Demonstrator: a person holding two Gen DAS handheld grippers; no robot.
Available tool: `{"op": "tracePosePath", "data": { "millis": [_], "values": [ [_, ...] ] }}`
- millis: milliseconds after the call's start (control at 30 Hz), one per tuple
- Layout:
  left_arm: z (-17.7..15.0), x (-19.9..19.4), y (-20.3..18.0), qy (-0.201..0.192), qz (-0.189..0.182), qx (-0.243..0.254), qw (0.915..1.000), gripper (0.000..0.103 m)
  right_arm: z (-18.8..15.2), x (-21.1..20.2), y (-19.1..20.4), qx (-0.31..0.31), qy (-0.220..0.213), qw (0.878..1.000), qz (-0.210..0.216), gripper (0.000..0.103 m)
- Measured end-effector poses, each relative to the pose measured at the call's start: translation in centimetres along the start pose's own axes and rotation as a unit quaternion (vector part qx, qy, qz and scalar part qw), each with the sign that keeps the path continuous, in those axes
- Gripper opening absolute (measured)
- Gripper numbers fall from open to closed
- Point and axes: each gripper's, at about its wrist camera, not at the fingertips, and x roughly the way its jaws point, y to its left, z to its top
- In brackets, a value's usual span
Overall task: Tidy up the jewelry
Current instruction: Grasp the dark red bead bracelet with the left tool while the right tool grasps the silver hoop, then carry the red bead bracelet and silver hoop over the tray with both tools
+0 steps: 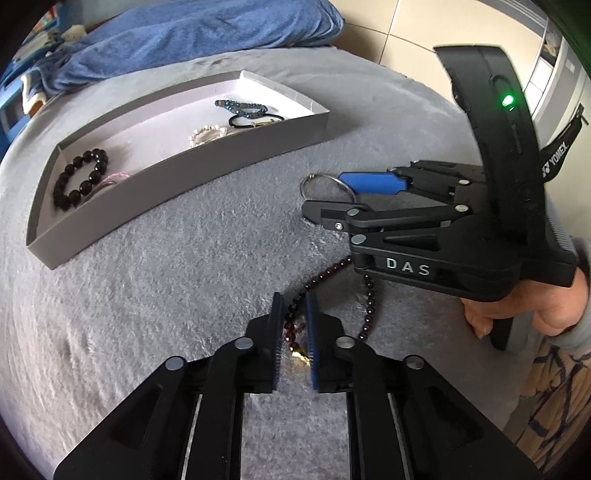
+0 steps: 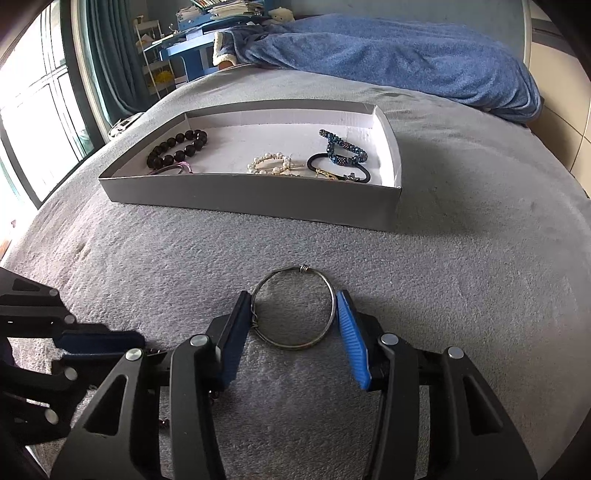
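On the grey blanket lies a thin metal bangle [image 2: 295, 268], and my right gripper [image 2: 293, 295] is shut on it, one blue pad against each side. From the left wrist view the same bangle [image 1: 303, 188] shows between the right gripper's [image 1: 325, 195] fingers. A dark red bead necklace [image 1: 334, 266] with a gold pendant runs between the pads of my left gripper [image 1: 293, 297]. Those jaws stand narrowly open, with a gap beside the beads. The grey cardboard tray [image 2: 258, 199] behind holds a black bead bracelet [image 2: 162, 160], a pearl piece [image 2: 269, 162], a blue beaded bracelet [image 2: 343, 147] and a black hair tie [image 2: 364, 171].
A blue blanket [image 2: 388, 51] is heaped at the far end of the bed. A person's hand [image 1: 517, 310] holds the right gripper's handle. Tiled floor [image 1: 406, 29] shows past the bed's right edge. A window and blue shelving stand at the left in the right wrist view.
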Motion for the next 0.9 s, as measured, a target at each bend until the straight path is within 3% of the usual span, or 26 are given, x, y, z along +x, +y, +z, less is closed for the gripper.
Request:
{"op": "tracePosePath", "data": {
  "millis": [100,200,267,400,900],
  "values": [
    [0.3,0.7,-0.3,0.001,0.008,0.012,0.9999,0.023,0.0,0.1,0.2,-0.003,0.001,1.000,-0.006,0.047],
    [0.5,1.3,-0.7,0.004,0.017,0.023,0.9996,0.023,0.1,0.1,0.2,-0.005,0.002,1.000,-0.007,0.047],
    [0.6,1.2,-0.8,0.005,0.017,0.028,0.9995,0.021,0.1,0.0,0.0,-0.001,0.001,1.000,0.000,0.047],
    [0.8,0.5,-0.2,-0.006,0.006,0.019,0.9998,0.007,0.2,-0.4,-0.3,0.006,-0.006,1.000,0.007,0.047],
    [3.0,-3.8,0.1,-0.065,-0.036,0.003,0.9972,0.006,2.1,-4.3,-0.9,0.026,-0.062,0.997,0.027,0.047]
  ]
}}
